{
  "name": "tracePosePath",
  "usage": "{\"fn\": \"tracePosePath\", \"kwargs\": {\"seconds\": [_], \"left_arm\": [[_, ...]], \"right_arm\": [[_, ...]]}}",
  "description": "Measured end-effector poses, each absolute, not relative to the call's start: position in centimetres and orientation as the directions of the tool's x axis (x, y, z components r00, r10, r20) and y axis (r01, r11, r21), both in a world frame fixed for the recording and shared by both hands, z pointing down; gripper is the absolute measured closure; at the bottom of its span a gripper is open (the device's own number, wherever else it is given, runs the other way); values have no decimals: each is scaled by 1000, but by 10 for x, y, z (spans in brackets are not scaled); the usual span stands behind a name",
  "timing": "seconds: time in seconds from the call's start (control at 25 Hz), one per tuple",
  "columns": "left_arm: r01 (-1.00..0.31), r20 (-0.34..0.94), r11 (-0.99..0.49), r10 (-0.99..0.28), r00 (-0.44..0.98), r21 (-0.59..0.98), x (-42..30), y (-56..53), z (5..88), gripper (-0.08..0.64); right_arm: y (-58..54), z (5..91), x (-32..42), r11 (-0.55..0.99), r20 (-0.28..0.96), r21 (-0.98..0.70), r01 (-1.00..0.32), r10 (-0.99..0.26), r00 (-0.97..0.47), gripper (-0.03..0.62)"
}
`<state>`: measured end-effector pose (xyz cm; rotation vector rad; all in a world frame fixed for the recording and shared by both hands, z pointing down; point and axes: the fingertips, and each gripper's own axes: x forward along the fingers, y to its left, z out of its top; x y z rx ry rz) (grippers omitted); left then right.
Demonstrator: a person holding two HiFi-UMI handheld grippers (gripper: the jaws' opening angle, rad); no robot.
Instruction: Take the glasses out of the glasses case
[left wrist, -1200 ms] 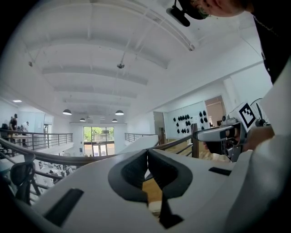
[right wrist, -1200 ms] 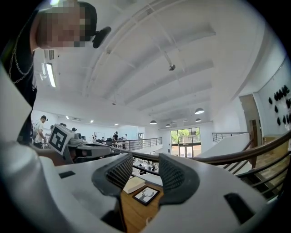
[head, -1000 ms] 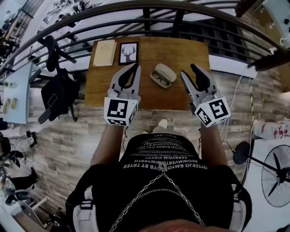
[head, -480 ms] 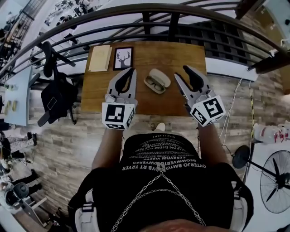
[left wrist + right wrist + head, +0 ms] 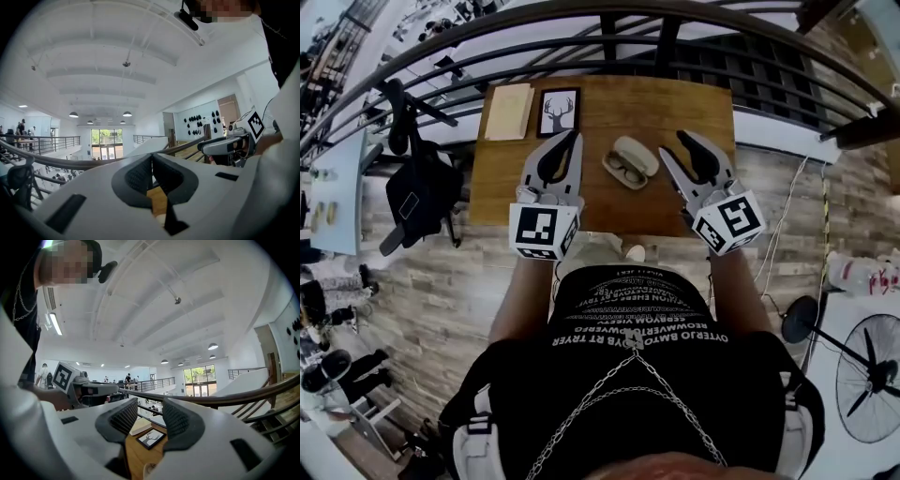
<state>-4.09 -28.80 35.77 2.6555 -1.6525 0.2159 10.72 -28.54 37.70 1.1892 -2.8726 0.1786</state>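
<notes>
The glasses case (image 5: 630, 161) lies open on the middle of the wooden counter (image 5: 609, 202), its pale lid tipped back to the far right. The glasses (image 5: 625, 172) sit folded in its nearer half. The case rests between the two tools and touches neither.

The left tool (image 5: 151, 158) hangs to the left of the case, tips pressed together with nothing in them. The right tool (image 5: 150, 409) hangs to the right, its jaws wide apart. They have just been narrowing a little, and only bare counter and a small framed deer picture (image 5: 150, 438) at the far left show through the gap.

The glasses are probably very light, thin and easily bent, with lenses that scratch or smear, so a gentle pinch seems wise. The bridge or the upper rim beside a hinge looks like the best hold, with the pads kept off the glass. The shell looks smooth, rigid and light, so it would likely skid or lift along with the frame. One tool pressing on its near rim or lid edge should steady it while the other lifts.
</notes>
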Motion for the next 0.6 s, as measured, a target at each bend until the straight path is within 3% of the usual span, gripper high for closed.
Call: {"fn": "tracePosePath", "kwargs": {"seconds": [0.6], "left_arm": [[-900,116,-432,-898,424,-58,-83,-331,357,532]], "right_arm": [[-328,433,62,713,184,-101,-694,-672,-718,439]]}}
